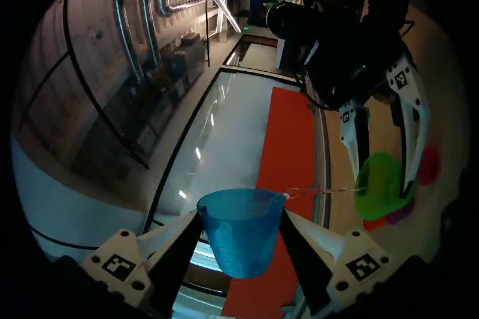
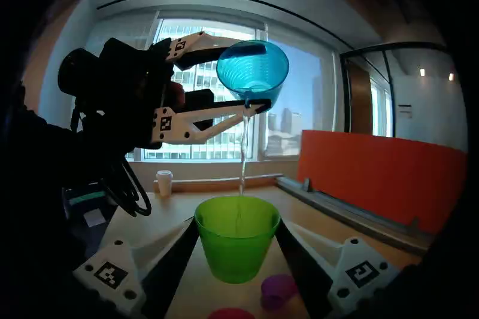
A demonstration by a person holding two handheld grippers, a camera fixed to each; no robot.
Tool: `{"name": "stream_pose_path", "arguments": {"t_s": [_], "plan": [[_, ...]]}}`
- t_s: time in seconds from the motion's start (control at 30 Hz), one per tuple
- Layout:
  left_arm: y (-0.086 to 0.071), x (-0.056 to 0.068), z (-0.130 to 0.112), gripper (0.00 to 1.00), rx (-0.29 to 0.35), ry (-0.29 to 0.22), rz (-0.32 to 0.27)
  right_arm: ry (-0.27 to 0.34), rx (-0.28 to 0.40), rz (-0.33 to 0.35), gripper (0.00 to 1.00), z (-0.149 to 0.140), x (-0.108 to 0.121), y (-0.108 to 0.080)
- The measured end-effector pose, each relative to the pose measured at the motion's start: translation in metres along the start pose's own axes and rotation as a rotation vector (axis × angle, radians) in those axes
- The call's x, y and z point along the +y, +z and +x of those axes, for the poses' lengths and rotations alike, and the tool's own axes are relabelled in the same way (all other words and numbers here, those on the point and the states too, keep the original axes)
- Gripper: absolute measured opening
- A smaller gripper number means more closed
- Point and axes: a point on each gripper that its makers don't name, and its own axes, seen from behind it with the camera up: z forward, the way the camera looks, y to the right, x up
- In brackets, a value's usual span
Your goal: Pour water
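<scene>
Right gripper view: strong daylight comes through a wide window (image 2: 299, 91), so the left tongs (image 2: 263, 76) and the hand holding them are backlit and almost black, while the blue cup (image 2: 252, 73) and green cup (image 2: 238, 241) glow translucent. Left gripper view: much dimmer, with small pale glints on a grey pane (image 1: 233, 133) and one bright strip lamp (image 1: 220, 5) far off. Both views bow straight lines and darken toward the rim.
</scene>
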Motion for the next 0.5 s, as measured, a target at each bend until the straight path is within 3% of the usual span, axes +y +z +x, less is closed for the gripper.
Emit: {"name": "stream_pose_path", "arguments": {"t_s": [0.5], "plan": [[0.0013, -0.0016, 0.0020, 0.85, -0.001, 0.059, 0.004, -0.001, 0.001, -0.003, 0.91, 0.0003, 0.0014, 0.0004]]}}
